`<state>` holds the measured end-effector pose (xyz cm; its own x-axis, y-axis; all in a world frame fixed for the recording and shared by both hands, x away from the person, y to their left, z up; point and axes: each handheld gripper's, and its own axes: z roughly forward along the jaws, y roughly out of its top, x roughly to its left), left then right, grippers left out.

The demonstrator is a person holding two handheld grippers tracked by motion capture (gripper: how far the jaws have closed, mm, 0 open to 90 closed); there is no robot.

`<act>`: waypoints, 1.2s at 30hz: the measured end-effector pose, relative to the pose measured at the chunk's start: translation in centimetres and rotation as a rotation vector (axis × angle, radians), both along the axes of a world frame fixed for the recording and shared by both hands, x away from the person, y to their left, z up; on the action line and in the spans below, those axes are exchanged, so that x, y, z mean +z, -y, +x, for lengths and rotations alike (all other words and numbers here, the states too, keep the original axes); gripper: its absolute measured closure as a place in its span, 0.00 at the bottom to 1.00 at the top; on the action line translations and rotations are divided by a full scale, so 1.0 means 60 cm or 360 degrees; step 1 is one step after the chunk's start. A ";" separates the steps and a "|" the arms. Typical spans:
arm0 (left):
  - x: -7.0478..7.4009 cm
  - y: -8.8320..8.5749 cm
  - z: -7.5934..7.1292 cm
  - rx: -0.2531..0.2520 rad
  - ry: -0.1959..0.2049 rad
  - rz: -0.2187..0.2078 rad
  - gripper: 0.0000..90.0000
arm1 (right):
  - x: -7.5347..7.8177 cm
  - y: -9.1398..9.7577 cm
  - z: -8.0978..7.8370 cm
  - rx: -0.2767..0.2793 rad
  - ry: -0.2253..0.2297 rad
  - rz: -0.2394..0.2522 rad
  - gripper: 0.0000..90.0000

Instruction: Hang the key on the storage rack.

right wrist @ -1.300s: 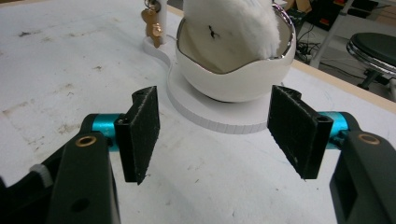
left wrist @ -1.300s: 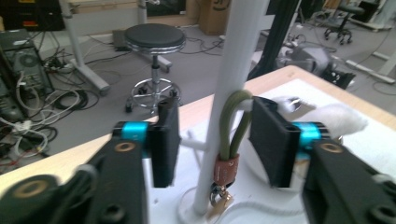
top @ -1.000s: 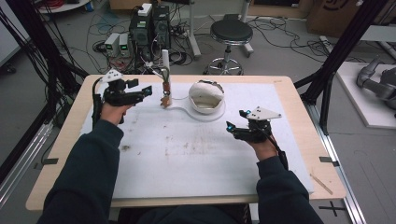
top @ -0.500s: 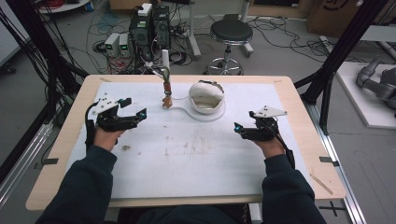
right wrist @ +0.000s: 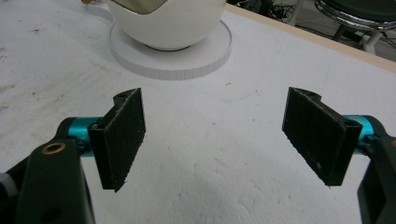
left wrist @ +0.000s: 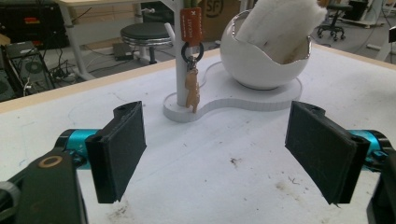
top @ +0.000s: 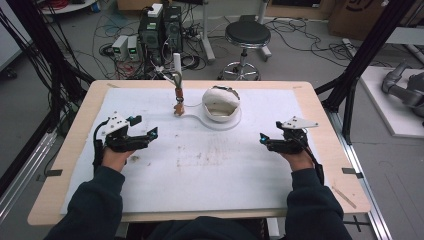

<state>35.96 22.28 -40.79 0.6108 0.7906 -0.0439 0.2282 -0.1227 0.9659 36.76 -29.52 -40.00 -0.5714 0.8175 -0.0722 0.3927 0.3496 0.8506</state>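
Left gripper (top: 150,134) at frame left and right gripper (top: 264,140) at frame right: jaws just widened, nothing between, parked clear. Keyring (top: 178,106) hanging on stand post (top: 177,75), upper centre, beside egg-shaped bowl (top: 221,103)

Only "SF" can be read, on a brown cardboard box (left wrist: 219,10) behind the table; the orange tag's (left wrist: 191,20) print is illegible.

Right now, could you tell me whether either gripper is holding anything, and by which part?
Nothing is held. The left gripper and right gripper both have open, empty jaws over the white mat, short of the keychain and bowl.
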 end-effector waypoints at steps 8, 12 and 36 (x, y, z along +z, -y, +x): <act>-0.005 -0.004 0.000 0.0012 -0.0036 -0.0050 0.22 | -0.001 0.014 -0.009 -0.0014 -0.0005 0.0005 0.24; -0.006 -0.005 -0.001 0.0020 -0.0043 -0.0062 0.22 | -0.001 0.012 -0.012 -0.0014 -0.0011 0.0007 0.24; -0.007 -0.011 -0.001 0.0024 -0.0066 -0.0078 0.24 | -0.001 0.021 -0.019 -0.0064 0.0007 0.0029 0.24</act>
<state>35.89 22.93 -41.23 0.5958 0.7959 -0.1078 0.2697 -0.0719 0.9603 35.64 -30.81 -40.07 -0.5379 0.8410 -0.0592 0.4026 0.3179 0.8584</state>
